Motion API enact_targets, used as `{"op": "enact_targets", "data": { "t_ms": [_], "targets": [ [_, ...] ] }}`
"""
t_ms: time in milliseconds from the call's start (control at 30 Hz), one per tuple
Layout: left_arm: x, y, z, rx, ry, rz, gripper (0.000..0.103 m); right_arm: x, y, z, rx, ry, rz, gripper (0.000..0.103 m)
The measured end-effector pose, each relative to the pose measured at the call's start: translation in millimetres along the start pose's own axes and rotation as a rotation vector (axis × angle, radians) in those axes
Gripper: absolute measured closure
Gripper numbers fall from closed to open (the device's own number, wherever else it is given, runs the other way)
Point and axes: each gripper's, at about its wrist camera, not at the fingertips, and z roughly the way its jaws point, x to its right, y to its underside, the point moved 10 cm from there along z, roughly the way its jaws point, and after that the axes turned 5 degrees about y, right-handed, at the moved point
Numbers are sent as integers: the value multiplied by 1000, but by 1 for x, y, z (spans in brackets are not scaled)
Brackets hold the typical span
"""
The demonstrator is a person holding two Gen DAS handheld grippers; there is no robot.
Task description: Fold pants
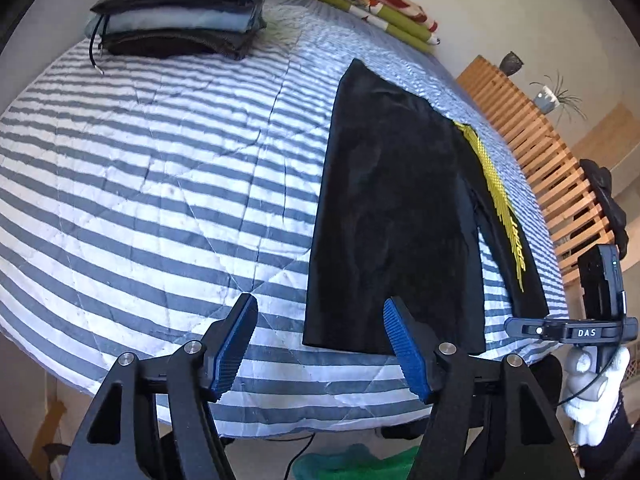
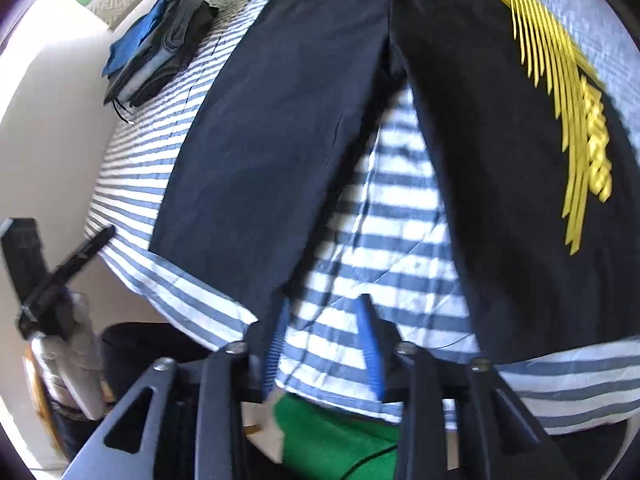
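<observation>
Black pants [image 1: 384,208] [image 2: 280,128] with a yellow stripe print [image 2: 576,112] down one leg lie flat on a blue and white striped quilt [image 1: 152,184], legs spread apart toward the near edge. My left gripper [image 1: 320,344] hangs open above the near edge, its blue pads left of one leg's hem. My right gripper [image 2: 324,344] is open with nothing in it, between the two hems, over bare quilt [image 2: 384,232]. In the left wrist view, the right gripper's black body [image 1: 600,304], held by a white-gloved hand [image 1: 600,392], shows at the far right.
A stack of folded clothes [image 1: 180,12] [image 2: 156,44] sits at the far left corner of the bed. Green and red bedding [image 1: 368,0] lies by the wall. A wooden slatted frame [image 1: 540,152] runs along the right. Green cloth [image 2: 336,436] lies on the floor below.
</observation>
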Motion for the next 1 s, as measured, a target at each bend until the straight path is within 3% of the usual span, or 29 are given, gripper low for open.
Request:
{"op": "enact_targets", "data": {
  "t_ms": [133, 200, 267, 333, 433, 533, 667, 833, 900, 1000],
  "targets": [
    [0, 11, 26, -54, -46, 49, 42, -8, 0, 20, -24, -19, 26, 67],
    [2, 13, 32, -55, -85, 88, 46, -14, -3, 28, -15, 36, -1, 67],
    [9, 11, 29, -33, -91, 103, 47, -22, 0, 36, -14, 120, -65, 74],
    [18, 8, 22, 4, -89, 128, 47, -29, 4, 32, 8, 164, -139, 75],
    [46, 5, 13, 49, -76, 186, 47, -24, 12, 5, 38, 61, -132, 74],
    [93, 11, 16, 44, 18, 262, 47, 15, 11, -45, 158, 25, -40, 67],
    [164, 32, 41, -27, 166, 354, 47, 110, 16, -104, 308, 160, 123, 66],
    [235, 70, 92, -168, 274, 411, 46, 200, 34, -117, 291, 302, 254, 66],
    [256, 85, 114, -221, 287, 434, 46, 221, 38, -112, 276, 349, 264, 66],
    [277, 104, 141, -262, 254, 508, 43, 243, 42, -104, 249, 344, 275, 65]
  ]
}}
